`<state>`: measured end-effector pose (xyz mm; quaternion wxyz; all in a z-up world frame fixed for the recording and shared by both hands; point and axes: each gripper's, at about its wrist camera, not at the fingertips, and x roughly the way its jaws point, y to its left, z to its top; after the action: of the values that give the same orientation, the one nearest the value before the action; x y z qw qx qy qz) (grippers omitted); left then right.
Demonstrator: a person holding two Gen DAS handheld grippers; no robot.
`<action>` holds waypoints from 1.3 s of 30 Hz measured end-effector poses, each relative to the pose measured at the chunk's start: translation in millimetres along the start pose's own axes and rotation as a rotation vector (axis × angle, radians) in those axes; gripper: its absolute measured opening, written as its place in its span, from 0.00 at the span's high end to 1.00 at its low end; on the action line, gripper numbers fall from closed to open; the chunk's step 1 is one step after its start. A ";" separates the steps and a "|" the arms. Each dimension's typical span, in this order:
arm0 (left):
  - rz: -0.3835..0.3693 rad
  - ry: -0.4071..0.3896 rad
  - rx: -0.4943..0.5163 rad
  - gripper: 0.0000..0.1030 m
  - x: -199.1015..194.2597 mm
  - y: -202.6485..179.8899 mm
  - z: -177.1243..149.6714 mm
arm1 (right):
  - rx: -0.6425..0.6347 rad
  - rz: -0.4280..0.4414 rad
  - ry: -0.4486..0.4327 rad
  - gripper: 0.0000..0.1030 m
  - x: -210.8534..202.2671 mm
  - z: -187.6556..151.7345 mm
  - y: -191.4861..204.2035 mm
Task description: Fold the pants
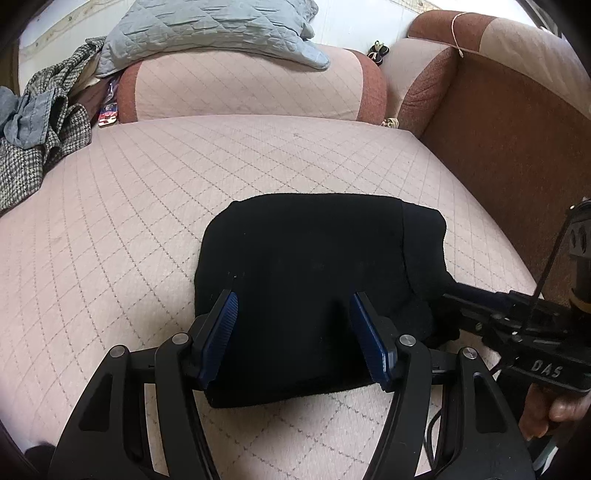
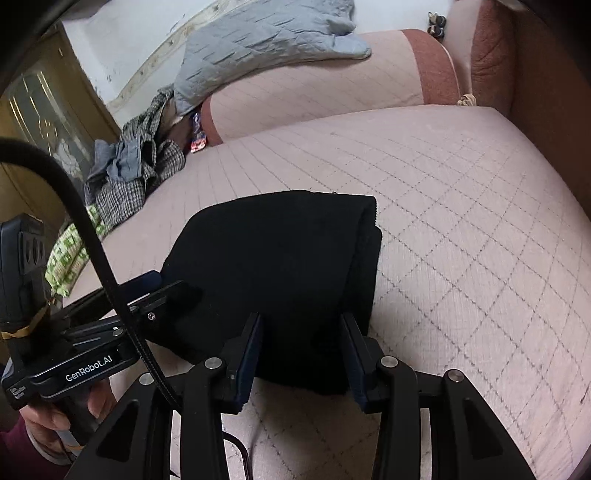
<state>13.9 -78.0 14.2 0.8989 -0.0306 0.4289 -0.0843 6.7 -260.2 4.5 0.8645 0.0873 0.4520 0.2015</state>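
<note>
From the left wrist camera, the black pants lie folded into a compact rectangle on the pink quilted sofa seat, close to the camera. The left gripper sits over the near edge of the bundle, its jaws apart with the blue pads on either side of the cloth and gripping nothing. The right gripper reaches in from the right and its tip meets the bundle's right edge; whether its jaws are apart there cannot be told from this view. A grey quilted pillow rests on the sofa backrest, and a checked garment is heaped at the far left.

From the right wrist camera, the same pants lie on the seat just ahead of the right gripper, whose jaws stand apart over the near edge of the fold. The left gripper comes in from the left, its tip touching the bundle's left side. A black cable arcs across the left foreground.
</note>
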 end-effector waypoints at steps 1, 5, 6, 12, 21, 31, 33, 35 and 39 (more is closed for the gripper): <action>0.001 0.000 -0.002 0.39 -0.9 0.3 0.0 | 0.000 0.006 -0.003 0.61 -3.0 1.4 -0.1; 0.002 -0.012 -0.011 0.39 -7.4 6.1 1.0 | 0.023 0.048 -0.047 0.60 -20.5 8.9 0.5; 0.003 -0.018 -0.013 0.39 -9.0 8.0 1.9 | 0.027 0.058 -0.063 0.54 -24.4 10.9 0.8; 0.027 -0.080 -0.004 0.39 -15.9 28.1 13.9 | 0.033 0.023 -0.115 0.48 -26.1 20.0 -1.7; -0.038 -0.103 -0.083 0.39 -2.9 65.9 12.9 | 0.121 -0.011 -0.144 0.40 -2.4 25.9 -31.0; -0.014 -0.059 -0.072 0.39 14.4 67.2 9.8 | 0.096 0.016 -0.184 0.36 8.5 17.9 -36.5; -0.014 -0.060 -0.072 0.39 14.6 67.7 9.9 | 0.100 0.018 -0.185 0.35 8.3 17.4 -37.0; -0.026 -0.056 -0.091 0.39 14.7 70.4 10.3 | 0.088 0.023 -0.189 0.35 7.2 16.7 -34.3; -0.008 -0.060 -0.102 0.39 13.6 72.3 8.6 | 0.071 0.031 -0.180 0.34 8.3 14.9 -28.7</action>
<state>38.0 -9.4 0.1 0.9083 -0.0805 0.4054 -0.0651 30.8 -282.1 -2.7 0.8947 0.1426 0.3781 0.1900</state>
